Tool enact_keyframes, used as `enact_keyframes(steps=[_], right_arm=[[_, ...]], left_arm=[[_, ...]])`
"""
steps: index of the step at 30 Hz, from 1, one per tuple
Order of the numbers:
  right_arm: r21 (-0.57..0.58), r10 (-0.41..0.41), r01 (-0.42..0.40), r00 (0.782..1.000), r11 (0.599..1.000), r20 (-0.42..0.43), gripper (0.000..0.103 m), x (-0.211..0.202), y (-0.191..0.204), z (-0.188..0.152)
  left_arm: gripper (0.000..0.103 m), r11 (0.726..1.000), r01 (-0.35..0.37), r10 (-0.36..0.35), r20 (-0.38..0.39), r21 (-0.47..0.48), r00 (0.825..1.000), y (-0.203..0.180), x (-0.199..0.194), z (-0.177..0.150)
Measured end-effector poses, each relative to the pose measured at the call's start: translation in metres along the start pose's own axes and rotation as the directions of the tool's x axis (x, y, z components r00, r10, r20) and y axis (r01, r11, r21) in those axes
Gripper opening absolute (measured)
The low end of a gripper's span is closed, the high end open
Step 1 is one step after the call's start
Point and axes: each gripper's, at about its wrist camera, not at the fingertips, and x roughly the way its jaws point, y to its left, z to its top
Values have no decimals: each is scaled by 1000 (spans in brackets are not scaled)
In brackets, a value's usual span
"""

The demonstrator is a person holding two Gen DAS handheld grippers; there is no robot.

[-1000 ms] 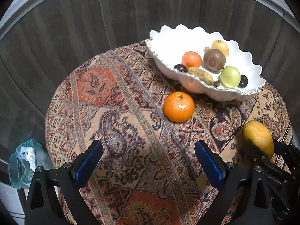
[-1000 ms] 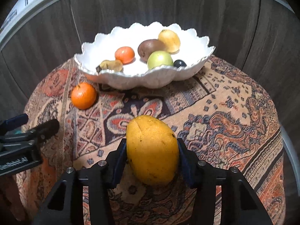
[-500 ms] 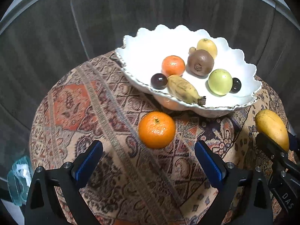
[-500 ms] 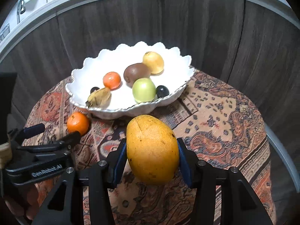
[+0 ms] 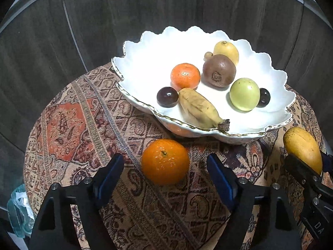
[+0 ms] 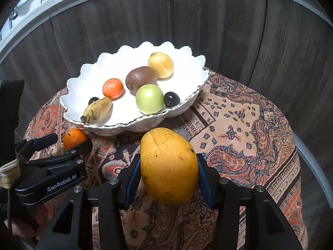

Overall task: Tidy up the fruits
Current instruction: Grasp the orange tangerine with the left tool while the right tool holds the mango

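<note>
A white scalloped bowl (image 5: pixel 145 48) (image 6: pixel 93 70) stands at the back of the round table and holds several fruits, among them a banana (image 5: pixel 197 108) and a green apple (image 5: pixel 244 93). A loose orange (image 5: pixel 165 161) (image 6: pixel 73 138) lies on the cloth just in front of the bowl. My left gripper (image 5: pixel 165 174) is open, with the orange between its fingers, not touching. My right gripper (image 6: pixel 168 173) is shut on a yellow mango (image 6: pixel 168 166) (image 5: pixel 302 150), held above the cloth in front of the bowl.
A patterned paisley cloth (image 5: pixel 83 114) (image 6: pixel 249 125) covers the round table. Dark wood panels (image 5: pixel 62 31) stand close behind it. A crumpled plastic bag (image 5: pixel 18 210) lies below the table's left edge.
My left gripper has moved forward toward the orange, which now sits between its fingers. My right gripper has lifted the mango up off the cloth and toward the bowl.
</note>
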Motion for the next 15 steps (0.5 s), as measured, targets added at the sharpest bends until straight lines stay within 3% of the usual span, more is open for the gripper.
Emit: enact_keyframes(steps=[11,15], right_arm=[[1,-1,1,1000,1000,-22,51,7,-2,-4],[-1,6,-6,1000,1000,-24,51,7,-1,-4]], left_arm=[[47,1000,11,-11,-15,20,1000,-3,9,0],[47,1000,25,-24,-20,12,999,0,9,-1]])
